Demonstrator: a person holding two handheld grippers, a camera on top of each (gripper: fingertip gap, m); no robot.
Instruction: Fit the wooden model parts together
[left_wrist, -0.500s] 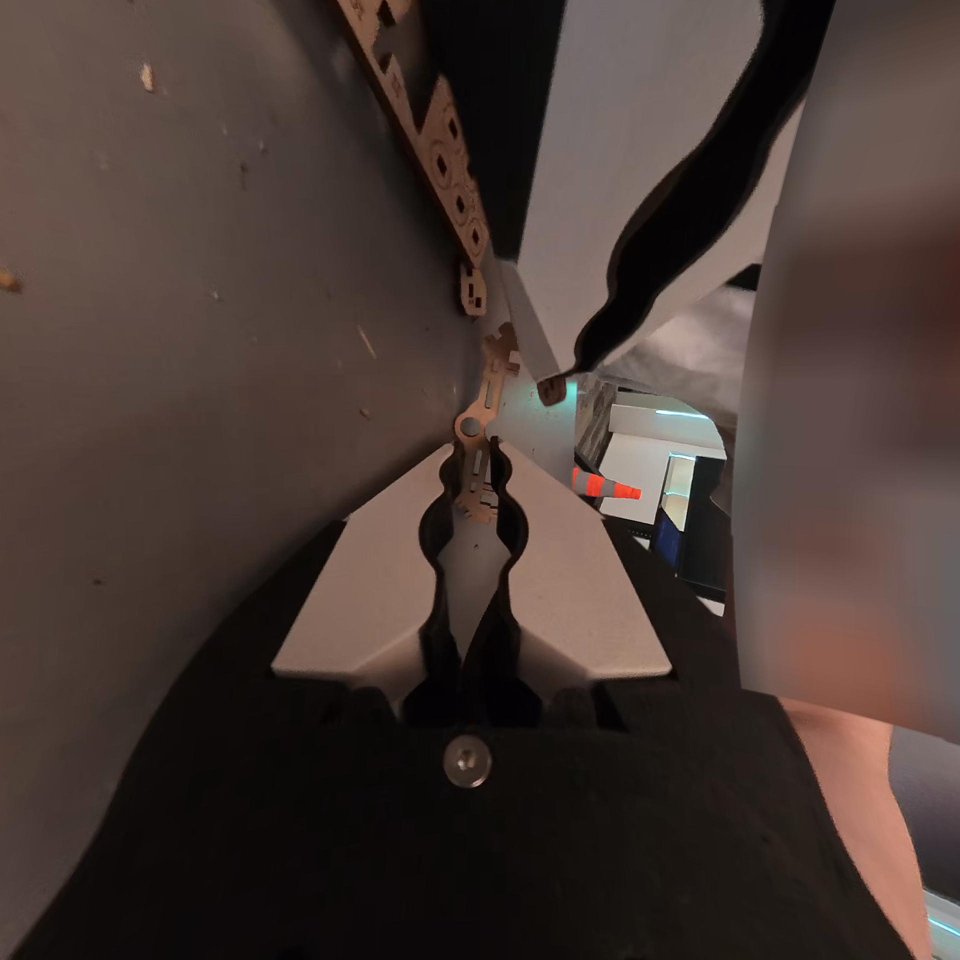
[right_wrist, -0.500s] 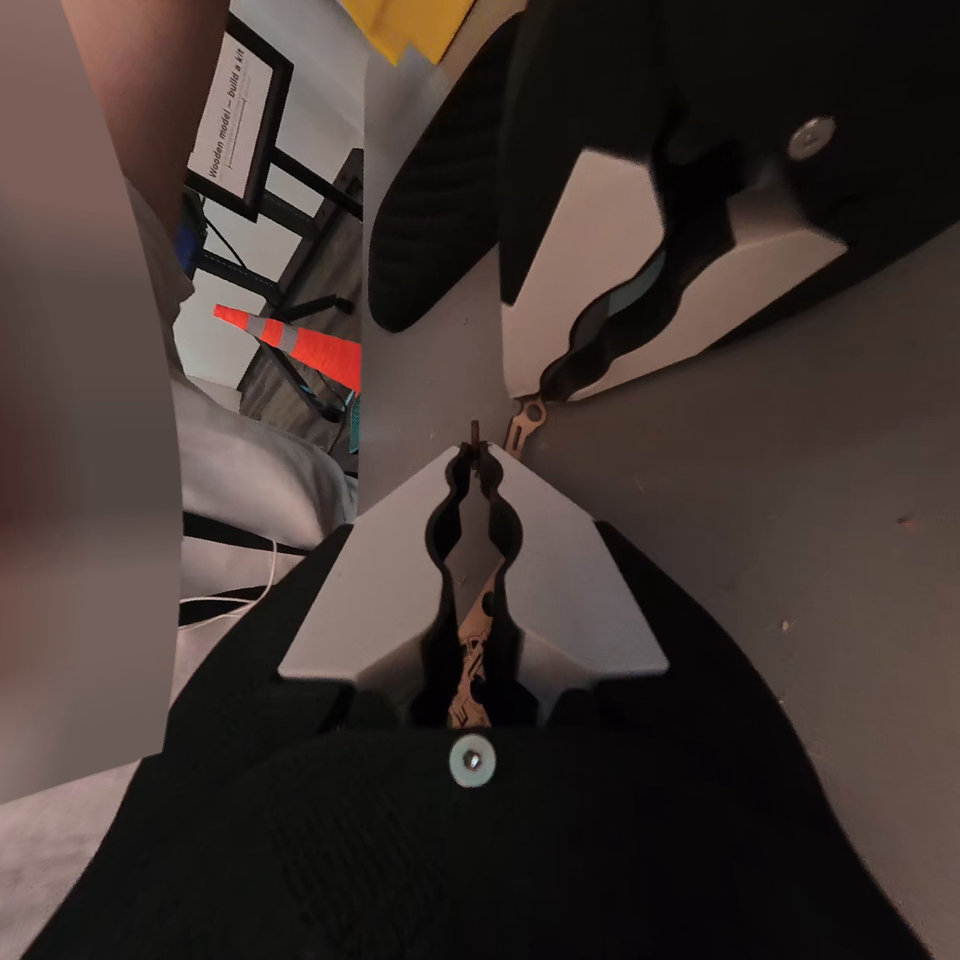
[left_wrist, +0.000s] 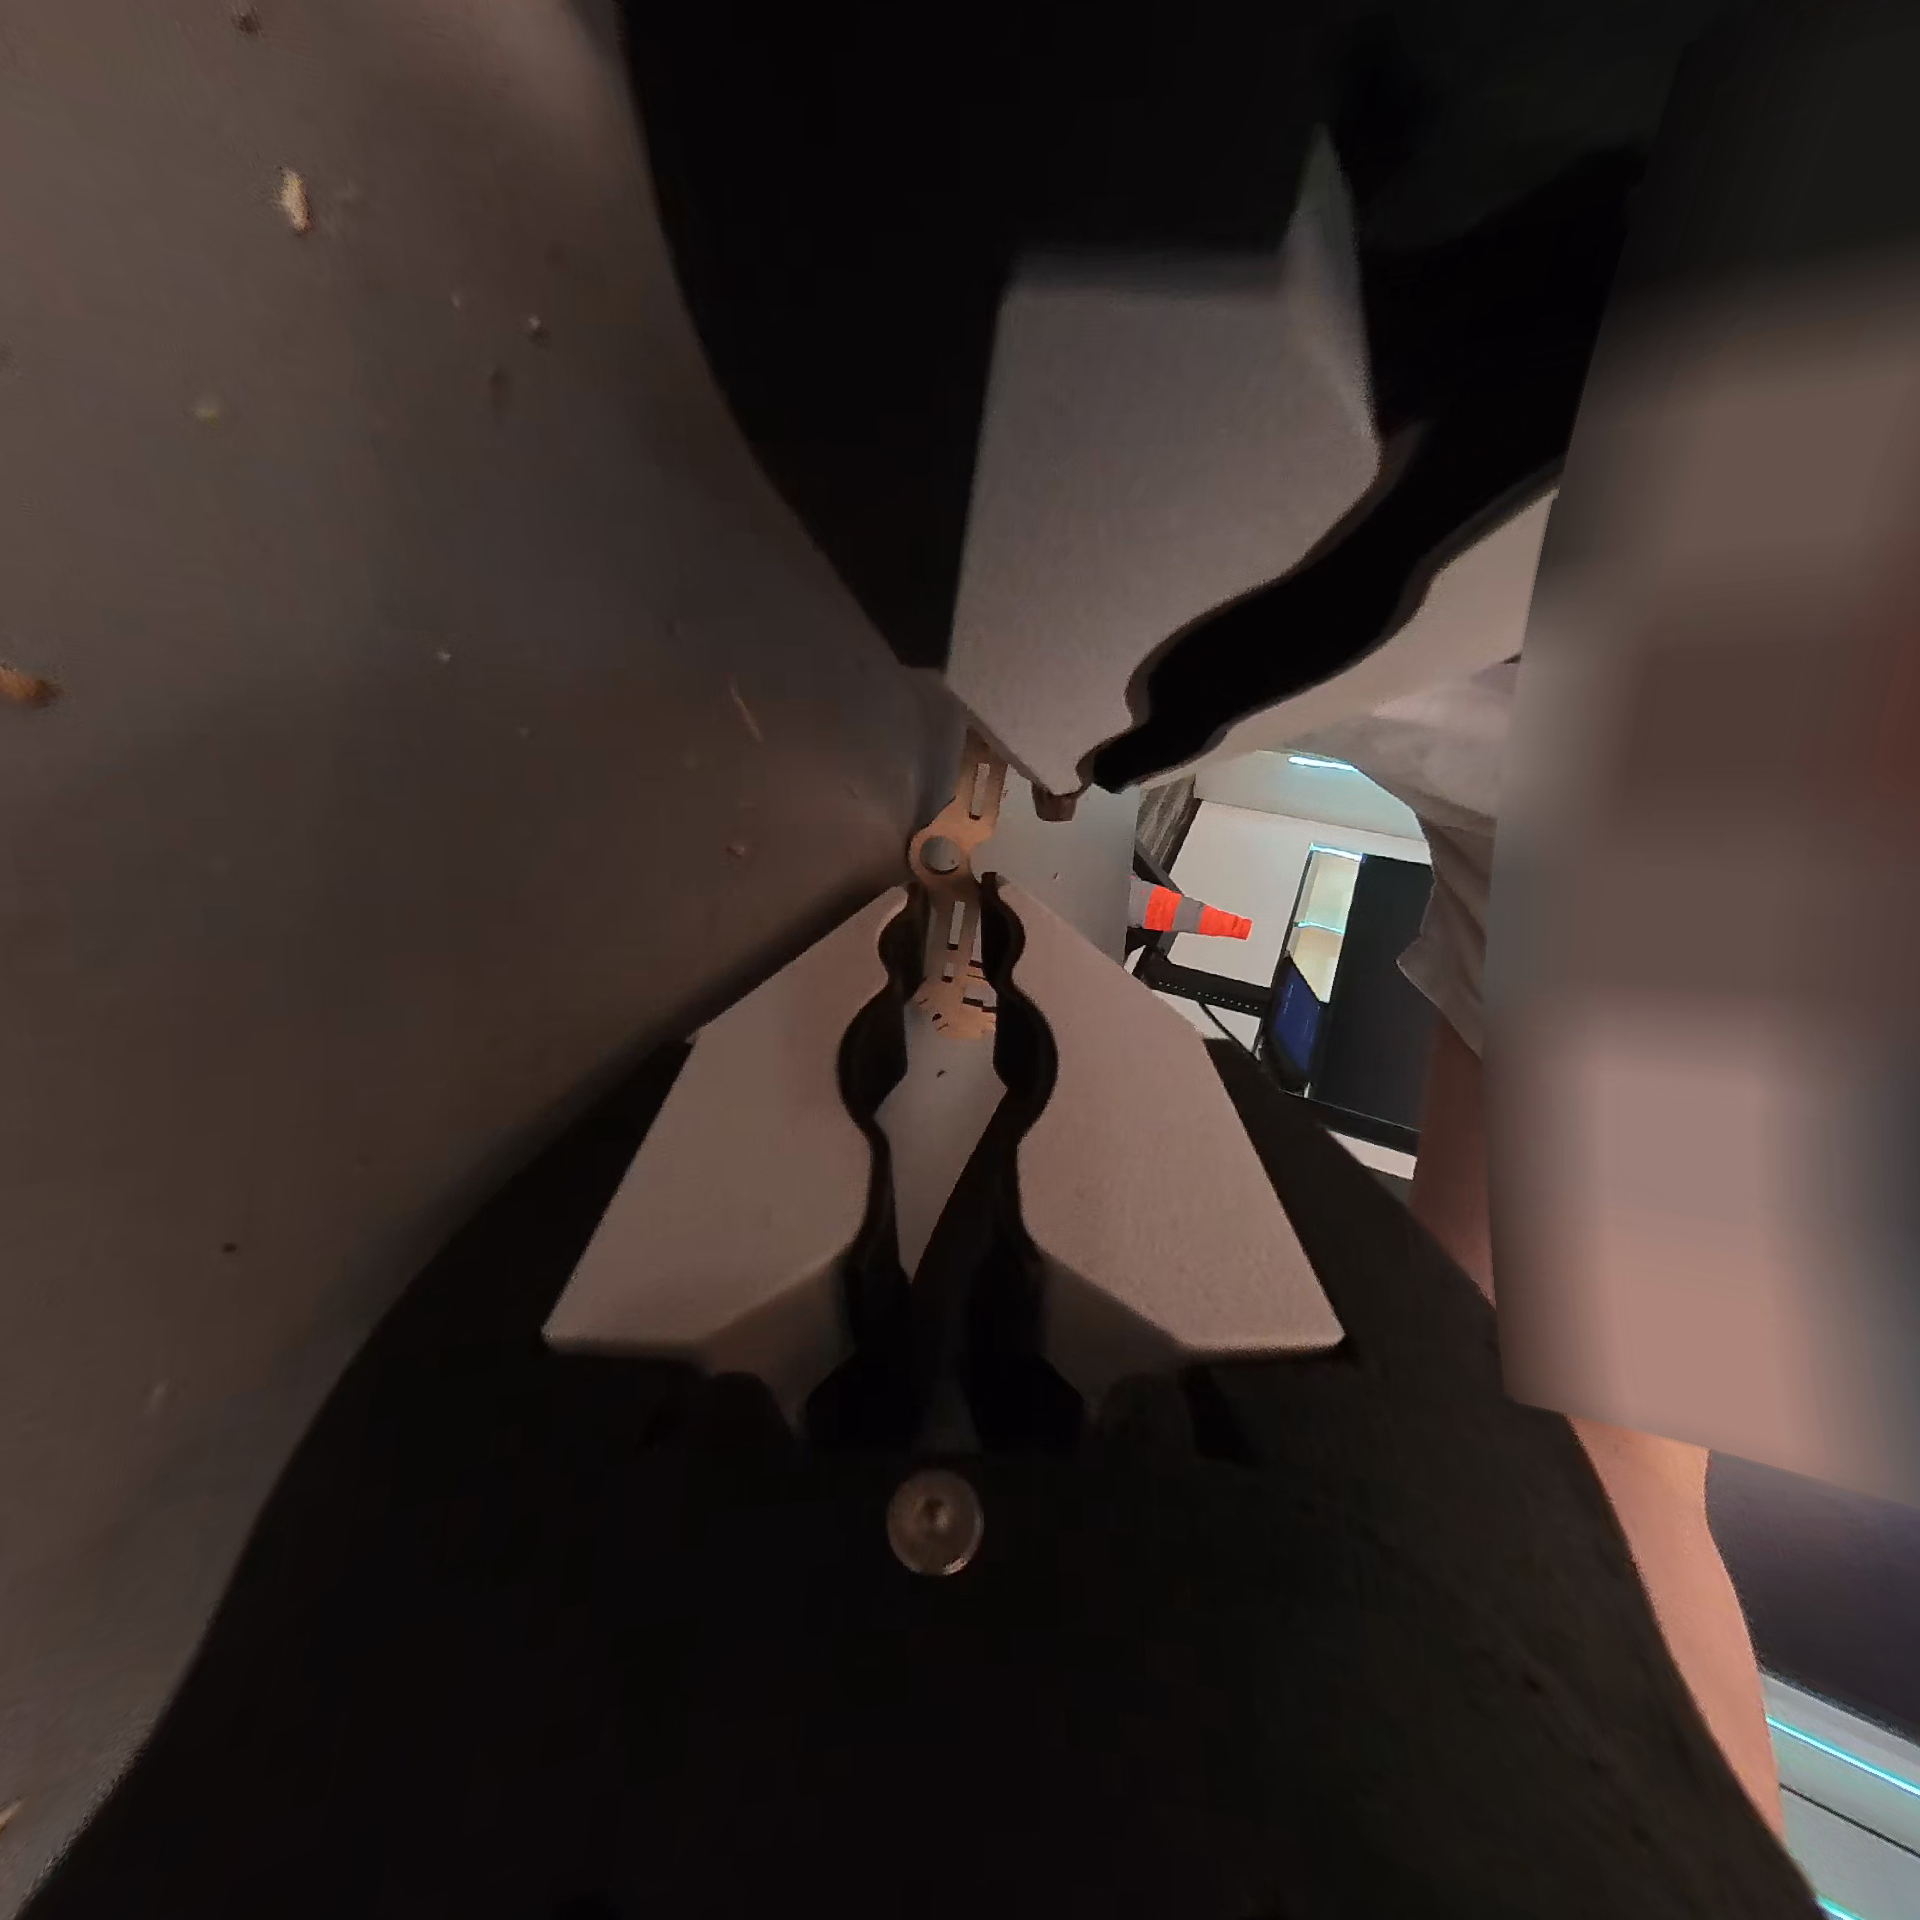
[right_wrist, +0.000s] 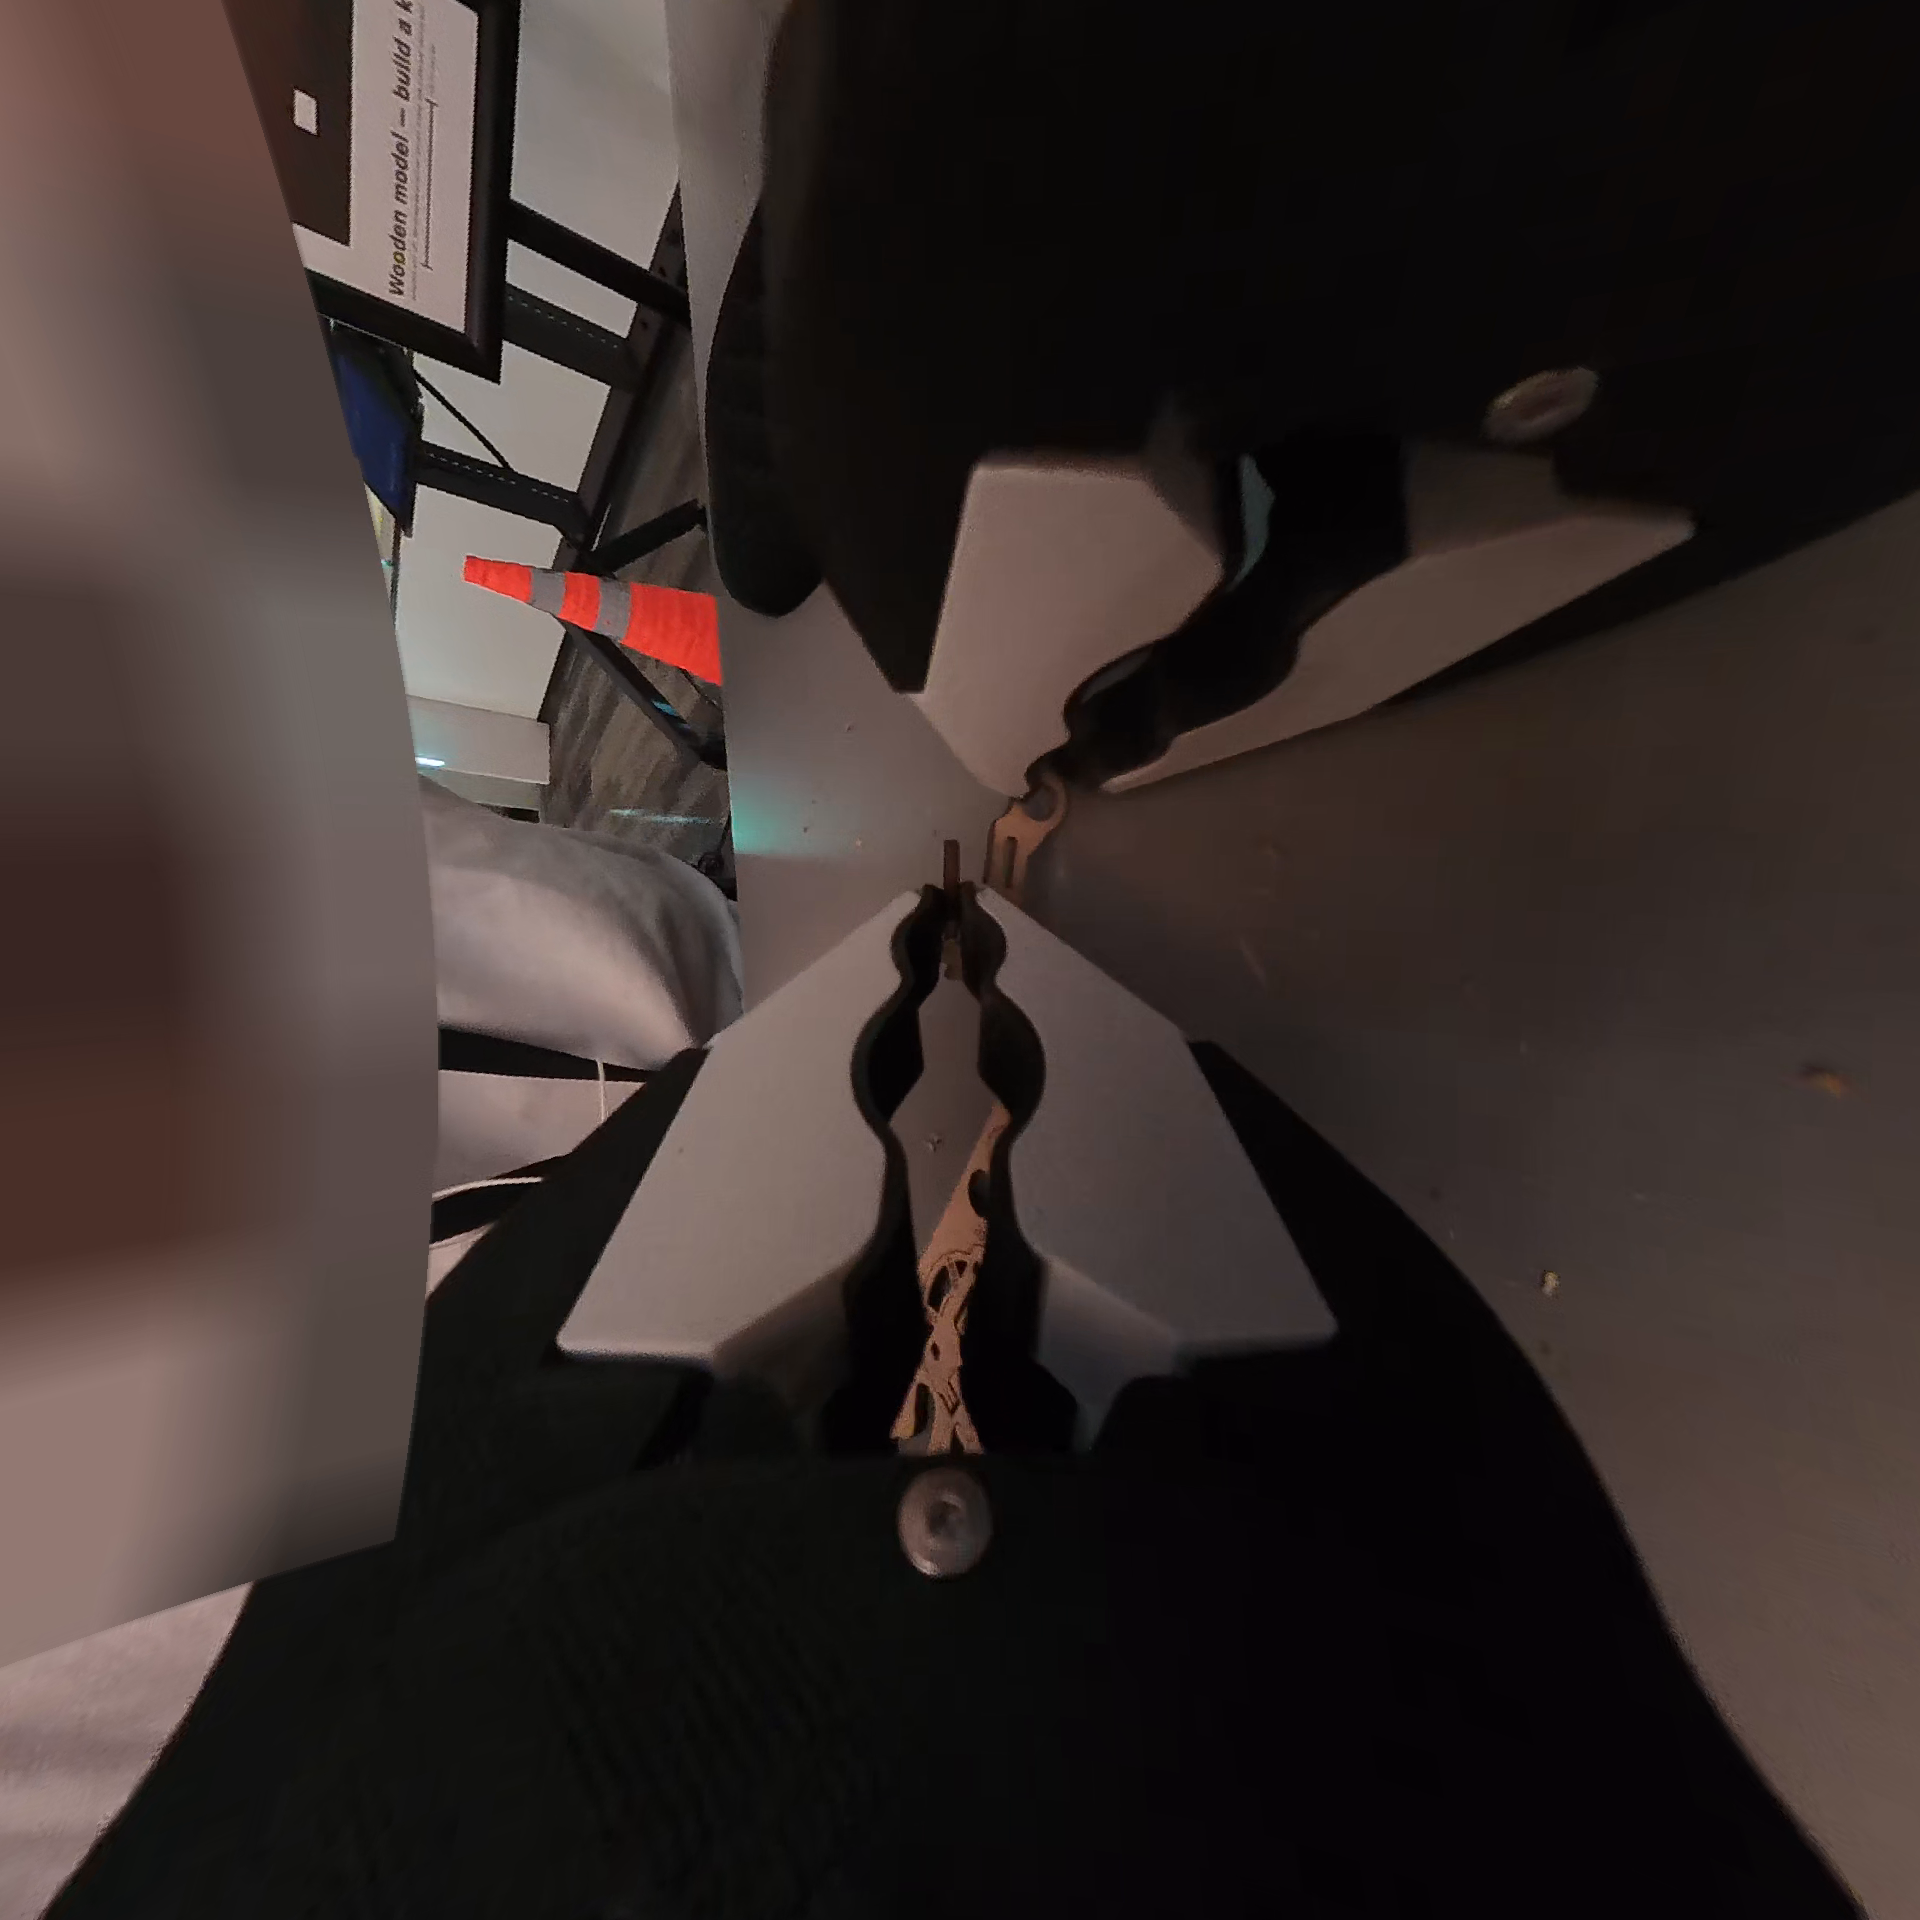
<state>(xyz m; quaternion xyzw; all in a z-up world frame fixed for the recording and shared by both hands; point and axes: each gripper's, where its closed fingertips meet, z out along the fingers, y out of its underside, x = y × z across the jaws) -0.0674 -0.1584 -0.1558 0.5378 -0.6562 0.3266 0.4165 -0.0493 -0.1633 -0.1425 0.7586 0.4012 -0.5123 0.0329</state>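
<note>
The left gripper (left_wrist: 954, 891) is clamping a slotted wooden strip (left_wrist: 954, 940) between its closed fingertips — the strip's ringed end is projecting just past the tips. The right gripper (right_wrist: 954, 902) is pinching a thin dark wooden part (right_wrist: 952, 871) edge-on at its tips, its jaws drawn narrow; a pale lattice piece (right_wrist: 951, 1320) is lying behind the gap between its fingers. The two grippers are meeting tip to tip above the grey table (left_wrist: 364, 675). An orange cone (right_wrist: 623, 615) is standing in the background.
</note>
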